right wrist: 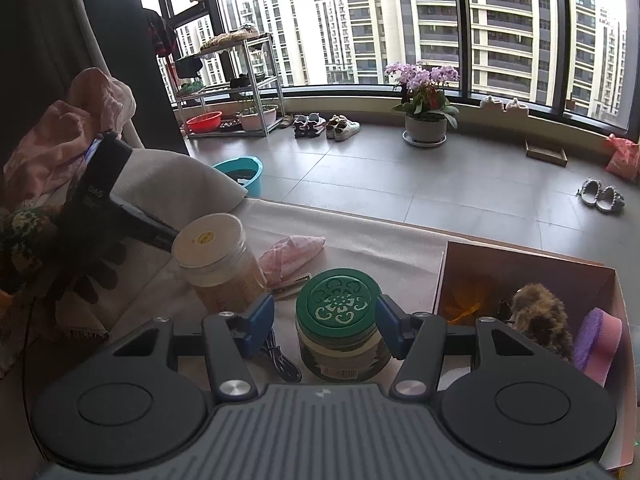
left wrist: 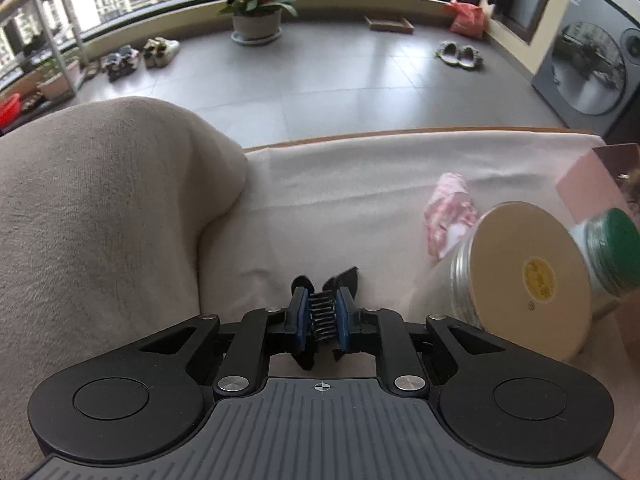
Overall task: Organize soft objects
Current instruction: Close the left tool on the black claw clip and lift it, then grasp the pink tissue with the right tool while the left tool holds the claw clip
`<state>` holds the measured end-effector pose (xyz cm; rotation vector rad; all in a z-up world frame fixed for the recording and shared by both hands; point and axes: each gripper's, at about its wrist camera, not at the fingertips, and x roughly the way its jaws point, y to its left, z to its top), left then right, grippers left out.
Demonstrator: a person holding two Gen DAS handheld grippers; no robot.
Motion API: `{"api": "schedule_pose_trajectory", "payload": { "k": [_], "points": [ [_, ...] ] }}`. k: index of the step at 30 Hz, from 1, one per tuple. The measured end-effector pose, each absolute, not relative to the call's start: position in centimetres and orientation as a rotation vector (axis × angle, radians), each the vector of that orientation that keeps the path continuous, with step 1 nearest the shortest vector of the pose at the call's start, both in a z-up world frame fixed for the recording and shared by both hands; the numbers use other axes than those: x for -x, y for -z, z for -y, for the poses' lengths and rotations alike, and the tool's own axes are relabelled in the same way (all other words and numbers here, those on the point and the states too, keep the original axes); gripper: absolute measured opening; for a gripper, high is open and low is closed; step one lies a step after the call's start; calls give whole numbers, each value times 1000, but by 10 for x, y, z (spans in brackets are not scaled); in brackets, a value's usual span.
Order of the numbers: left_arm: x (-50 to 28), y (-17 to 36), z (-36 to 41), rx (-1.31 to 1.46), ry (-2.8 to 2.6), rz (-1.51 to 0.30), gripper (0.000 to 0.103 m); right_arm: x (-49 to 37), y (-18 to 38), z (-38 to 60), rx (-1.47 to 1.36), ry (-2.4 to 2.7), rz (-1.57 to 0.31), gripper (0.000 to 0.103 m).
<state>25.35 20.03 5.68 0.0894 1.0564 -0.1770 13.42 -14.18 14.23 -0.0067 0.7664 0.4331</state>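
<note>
My left gripper (left wrist: 323, 306) is shut on a black hair clip (left wrist: 324, 316) with comb teeth, held above the white cloth-covered table (left wrist: 340, 184). A pink patterned soft pouch (left wrist: 448, 212) lies on the cloth to the right; it also shows in the right wrist view (right wrist: 292, 256). My right gripper (right wrist: 325, 320) is open, its blue pads on either side of a green-lidded jar (right wrist: 340, 320), not squeezing it. An open cardboard box (right wrist: 520, 264) at right holds a brown furry toy (right wrist: 540, 316), a pink-purple sponge (right wrist: 598, 340) and an orange item (right wrist: 466, 300).
A cream-lidded jar (right wrist: 212, 256) stands left of the green one and shows in the left wrist view (left wrist: 528, 276). A beige cushion (left wrist: 100, 200) fills the left. A black cable (right wrist: 280, 360) lies on the cloth. The left hand's gripper body (right wrist: 104, 184) is at left.
</note>
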Motion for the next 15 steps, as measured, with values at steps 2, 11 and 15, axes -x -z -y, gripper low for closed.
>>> {"api": "schedule_pose_trajectory", "payload": {
  "k": [2,11,15],
  "points": [
    [-254,-55,-199,-96,158,-1045,21,-135,-142,142,9,-434,-764,56],
    [-254,-54,-197,-95,108,-1047,25,-138,-151,139,-6,-448,-745,56],
    [-249,-55,-203,-42,157,-1089,24,-142,-158,129,-1,-463,-732,56]
  ]
}}
